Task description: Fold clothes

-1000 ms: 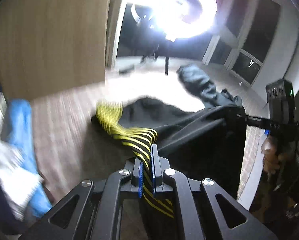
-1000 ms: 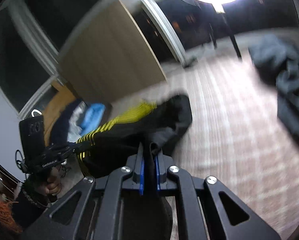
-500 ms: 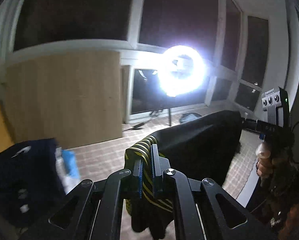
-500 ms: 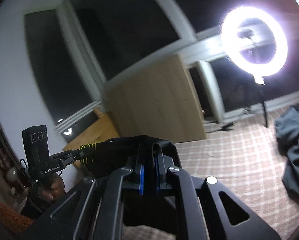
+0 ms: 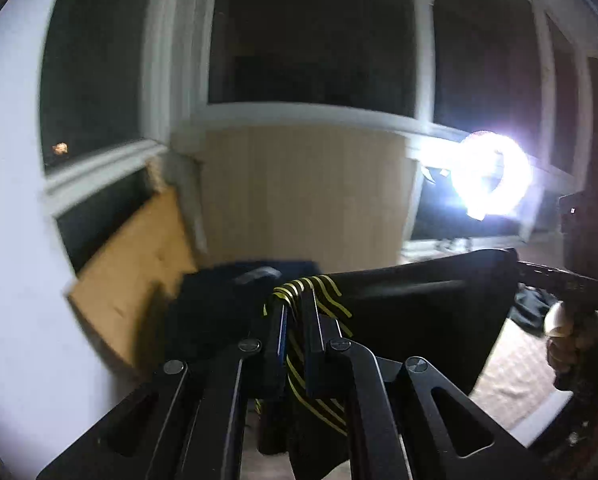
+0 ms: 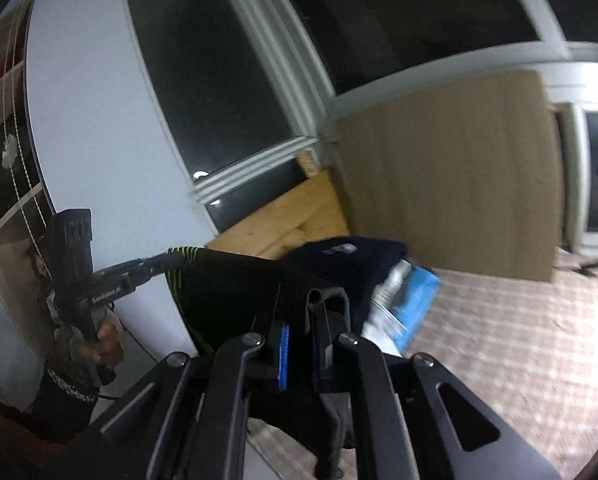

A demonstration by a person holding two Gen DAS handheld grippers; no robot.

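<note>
A black garment with yellow stripes (image 5: 419, 312) hangs stretched in the air between the two grippers. My left gripper (image 5: 293, 320) is shut on its yellow-striped corner, with cloth hanging below the fingers. The right gripper (image 6: 303, 312) is shut on the opposite black corner (image 6: 239, 292) of the same garment. In the left wrist view the other gripper (image 5: 579, 276) and the hand holding it appear at the right. The right wrist view shows the left gripper (image 6: 99, 280) at the left, holding the striped end.
A pile of dark and blue clothes (image 6: 379, 280) lies by a wooden board (image 6: 287, 216) leaning under dark windows. A tall wooden panel (image 5: 299, 196) stands behind. A bright ring light (image 5: 491, 176) glares at the right. Patterned floor (image 6: 519, 320) spreads to the right.
Both grippers have risen and tilted up, lifting the garment off the floor and drawing it taut between them. The views now face windows and wall instead of the floor.
</note>
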